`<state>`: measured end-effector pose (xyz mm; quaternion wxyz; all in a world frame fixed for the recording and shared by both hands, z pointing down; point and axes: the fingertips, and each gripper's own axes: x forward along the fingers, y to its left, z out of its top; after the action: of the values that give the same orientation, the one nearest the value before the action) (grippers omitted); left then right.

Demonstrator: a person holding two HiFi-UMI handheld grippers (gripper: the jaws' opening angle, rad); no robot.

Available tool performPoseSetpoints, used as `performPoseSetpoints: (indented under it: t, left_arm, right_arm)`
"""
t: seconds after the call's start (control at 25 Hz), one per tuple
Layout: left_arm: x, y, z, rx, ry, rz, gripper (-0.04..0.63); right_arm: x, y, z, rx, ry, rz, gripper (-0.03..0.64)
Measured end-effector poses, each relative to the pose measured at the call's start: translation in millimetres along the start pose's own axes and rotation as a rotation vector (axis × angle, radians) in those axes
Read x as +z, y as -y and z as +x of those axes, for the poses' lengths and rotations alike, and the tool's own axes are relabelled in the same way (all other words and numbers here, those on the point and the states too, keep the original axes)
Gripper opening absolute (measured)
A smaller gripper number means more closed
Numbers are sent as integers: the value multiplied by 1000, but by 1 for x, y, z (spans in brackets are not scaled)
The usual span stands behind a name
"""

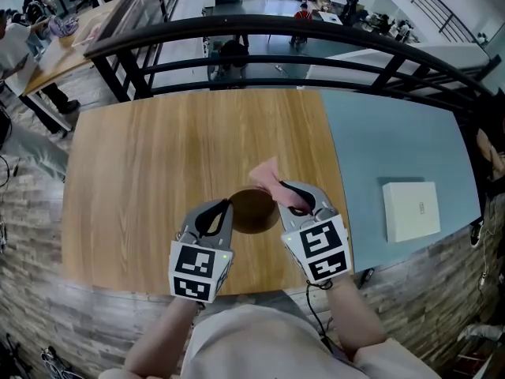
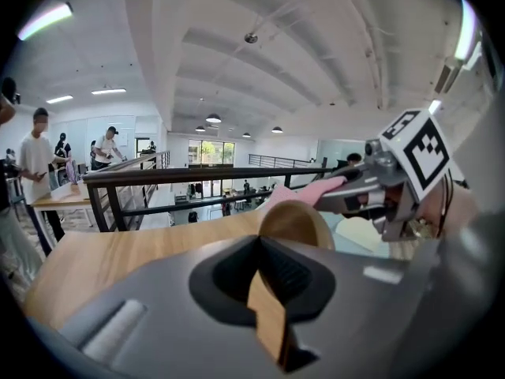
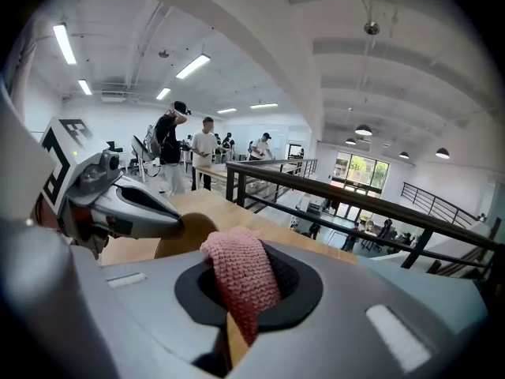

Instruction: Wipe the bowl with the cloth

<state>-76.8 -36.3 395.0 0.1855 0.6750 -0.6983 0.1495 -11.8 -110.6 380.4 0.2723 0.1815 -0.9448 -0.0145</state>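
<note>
On the light wooden table (image 1: 142,180), the left gripper (image 1: 227,205) has its jaws pinched shut on the left rim of the dark brown round wooden bowl (image 1: 251,212). The right gripper (image 1: 288,189) clamps a pink knitted cloth (image 1: 268,174) at the bowl's right edge. A flat white box (image 1: 410,209) lies well apart.

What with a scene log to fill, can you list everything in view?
Round brown wooden bowl: one, brown, rim in left claw.
Pink knitted cloth: one, pink, in right claw, beside the bowl.
Light wooden table: one, tan, under the bowl.
Blue-grey table: one, right of it.
Flat white box: one, white, on blue-grey table.
Black metal railing: one, beyond both tables.
People: several, distant background.
Left claw: one, grey, shut on bowl.
Right claw: one, grey, shut on cloth.
</note>
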Motion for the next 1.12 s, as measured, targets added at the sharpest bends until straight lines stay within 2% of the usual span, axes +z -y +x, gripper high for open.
performPoseSetpoints:
  t: [0.28,0.52,0.92,1.12]
  left_arm:
    - [-9,14,11,-36,-34,42,6]
    - [-10,17,18,-38,-50,85,6]
    - [-16,-13,38,-46,-65,-31,6]
    - [-13,-37,58,-43,-59,-164,6]
  right_arm:
    - [15,-25,5,56,36,-59,15]
    - [22,-36,8,116,92,-62,15]
    - [16,6,24,-25,117,-13,15]
    - [2,33,34,-90,116,63,15]
